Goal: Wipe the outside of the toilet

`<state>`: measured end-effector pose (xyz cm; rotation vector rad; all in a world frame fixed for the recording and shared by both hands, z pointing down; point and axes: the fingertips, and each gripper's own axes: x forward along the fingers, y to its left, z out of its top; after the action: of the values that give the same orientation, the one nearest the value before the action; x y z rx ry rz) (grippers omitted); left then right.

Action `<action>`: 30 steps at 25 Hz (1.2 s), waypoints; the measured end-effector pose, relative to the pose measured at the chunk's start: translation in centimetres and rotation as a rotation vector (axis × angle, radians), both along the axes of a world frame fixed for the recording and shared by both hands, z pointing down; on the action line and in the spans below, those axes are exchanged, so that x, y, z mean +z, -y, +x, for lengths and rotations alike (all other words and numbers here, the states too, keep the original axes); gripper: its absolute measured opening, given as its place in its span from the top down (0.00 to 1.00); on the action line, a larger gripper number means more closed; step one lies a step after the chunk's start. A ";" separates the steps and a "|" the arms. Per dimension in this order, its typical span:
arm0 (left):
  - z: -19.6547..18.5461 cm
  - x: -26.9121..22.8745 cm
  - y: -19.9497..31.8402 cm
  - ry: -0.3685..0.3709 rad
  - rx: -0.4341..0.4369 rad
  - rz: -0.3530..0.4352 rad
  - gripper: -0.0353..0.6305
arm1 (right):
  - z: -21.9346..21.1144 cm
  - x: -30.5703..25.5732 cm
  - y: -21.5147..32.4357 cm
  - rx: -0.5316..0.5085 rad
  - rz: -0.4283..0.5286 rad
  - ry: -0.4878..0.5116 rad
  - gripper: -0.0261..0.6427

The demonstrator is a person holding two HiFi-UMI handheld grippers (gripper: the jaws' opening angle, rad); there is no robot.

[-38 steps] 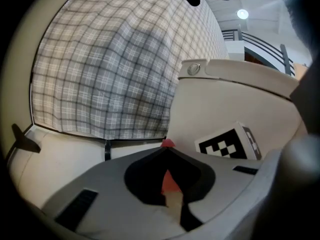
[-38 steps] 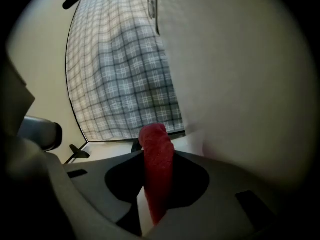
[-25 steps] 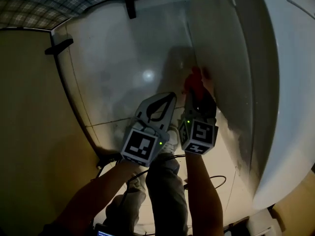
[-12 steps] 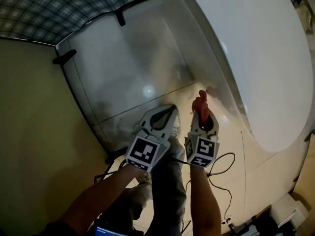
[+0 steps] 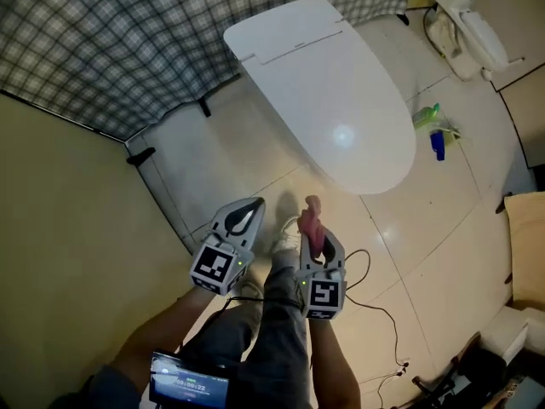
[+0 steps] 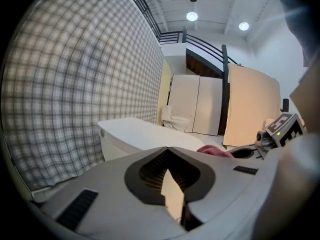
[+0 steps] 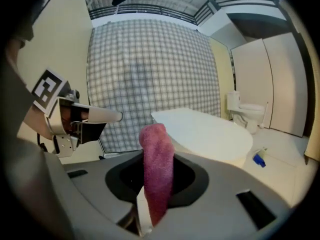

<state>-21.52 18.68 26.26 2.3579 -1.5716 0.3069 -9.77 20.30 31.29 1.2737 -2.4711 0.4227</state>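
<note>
Gripping a pink cloth (image 7: 156, 164), the right tongs (image 5: 317, 235) have their jaws pressed together on it, and the cloth stands up out of the tips as a soft roll. The left tongs (image 6: 167, 150) sit just beside them on the left, jaws closed tip to tip with nothing caught between them. Both pairs are held side by side, pointing the same way, close together but not touching.

Straight below the tongs are the person's legs and a pale shoe (image 5: 289, 239) on the glossy tiled floor (image 5: 400, 237). A thin black cable (image 5: 375, 301) loops over the tiles just to the right of the right tongs.

Ahead of the tips and a little to the right stands the white toilet (image 5: 332, 100), its lid down. The cloth is clear of it, with a strip of bare floor between the two.

Further right of the toilet, well away from the tongs, a green bottle (image 5: 426, 115) and a blue bottle (image 5: 437, 145) lie on the floor. Beyond them, in the far right corner, is a second toilet (image 5: 464, 24).

A checked wall (image 5: 102, 49) runs across behind the toilet and off to the left of the left tongs. A plain beige panel (image 5: 60, 228) closes in that left side.
</note>
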 end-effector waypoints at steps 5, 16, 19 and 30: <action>3.2 -13.0 -2.0 0.034 0.045 0.057 0.94 | 2.9 -15.6 -2.3 -0.039 0.066 0.078 0.83; 15.7 -34.8 1.6 0.010 -0.003 0.341 0.94 | 12.8 -35.5 0.9 -0.225 0.249 0.254 0.83; 19.2 -36.6 4.1 -0.025 -0.100 0.401 0.94 | 15.2 -36.7 4.3 -0.333 0.288 0.276 0.83; 31.9 -39.1 8.7 0.046 -0.481 0.382 0.94 | 27.1 -40.6 11.0 -0.762 0.238 0.325 0.83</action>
<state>10.41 9.96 -12.86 2.1263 -2.3192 -0.0523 17.31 9.34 -9.32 0.2526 -3.0972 0.1379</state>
